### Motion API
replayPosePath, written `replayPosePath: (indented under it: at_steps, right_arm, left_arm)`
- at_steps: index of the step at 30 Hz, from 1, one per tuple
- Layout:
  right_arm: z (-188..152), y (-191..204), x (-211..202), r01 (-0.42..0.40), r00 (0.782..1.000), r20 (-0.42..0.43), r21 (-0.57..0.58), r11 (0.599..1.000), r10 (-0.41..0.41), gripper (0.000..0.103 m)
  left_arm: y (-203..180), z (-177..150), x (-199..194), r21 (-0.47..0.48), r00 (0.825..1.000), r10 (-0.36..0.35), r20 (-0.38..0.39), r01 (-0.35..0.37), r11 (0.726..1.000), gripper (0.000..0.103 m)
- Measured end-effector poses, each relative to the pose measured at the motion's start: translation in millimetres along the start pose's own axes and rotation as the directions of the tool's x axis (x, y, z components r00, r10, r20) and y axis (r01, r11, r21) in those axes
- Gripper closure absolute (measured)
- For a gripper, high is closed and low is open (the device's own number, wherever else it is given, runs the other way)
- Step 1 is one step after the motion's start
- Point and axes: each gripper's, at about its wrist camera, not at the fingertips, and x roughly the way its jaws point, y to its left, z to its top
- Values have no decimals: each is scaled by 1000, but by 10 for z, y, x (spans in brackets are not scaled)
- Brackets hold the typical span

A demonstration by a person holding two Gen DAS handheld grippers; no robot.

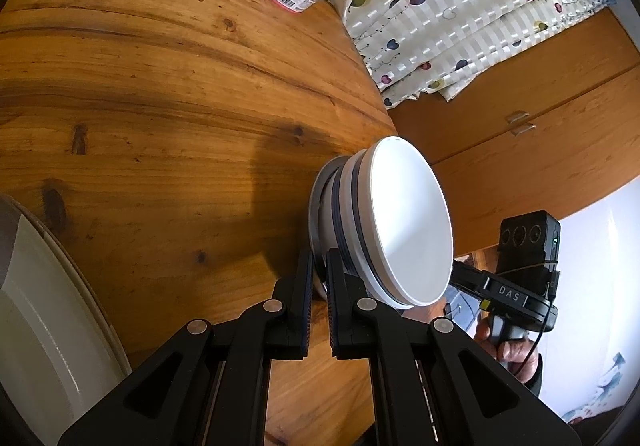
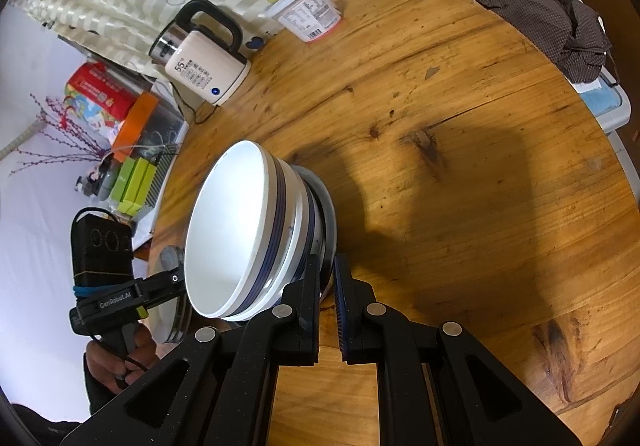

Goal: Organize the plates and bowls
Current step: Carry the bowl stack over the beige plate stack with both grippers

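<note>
Nested white bowls [image 1: 408, 221] with dark blue bands sit on a grey-rimmed plate [image 1: 316, 205] near the edge of the round wooden table [image 1: 160, 85]. My left gripper [image 1: 320, 266] is shut on that plate's rim. From the other side, the same bowls [image 2: 228, 230] and plate [image 2: 330, 213] show, and my right gripper [image 2: 328, 270] pinches the opposite rim. Each tool's body, held by a hand, shows beyond the stack [image 1: 520, 286] [image 2: 108, 286]. Whether the stack rests on the table or hangs just above it, I cannot tell.
A large pale plate [image 1: 48, 318] lies at the table edge by the left hand [image 2: 170, 322]. Farther back stand a yoghurt tub [image 2: 308, 15] and an electric kettle [image 2: 204, 57]. A dark cloth [image 2: 552, 17] lies at the far right. A wooden cabinet [image 1: 540, 125] stands beyond the table.
</note>
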Motion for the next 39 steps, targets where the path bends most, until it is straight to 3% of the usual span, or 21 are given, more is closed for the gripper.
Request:
replayPosePath:
  at_steps: [20,39]
  right_arm:
    - [8,196,-7,-10,1000,-1,-30,999,10,93]
    - [47,608,113,-50,999,-27,-101,994,47,93]
  left_arm:
    - [-39,-27,-186,14,999,15,33,-16,1000,98]
    - [86,-131,-673,-5,993,53,103,-53,999,98]
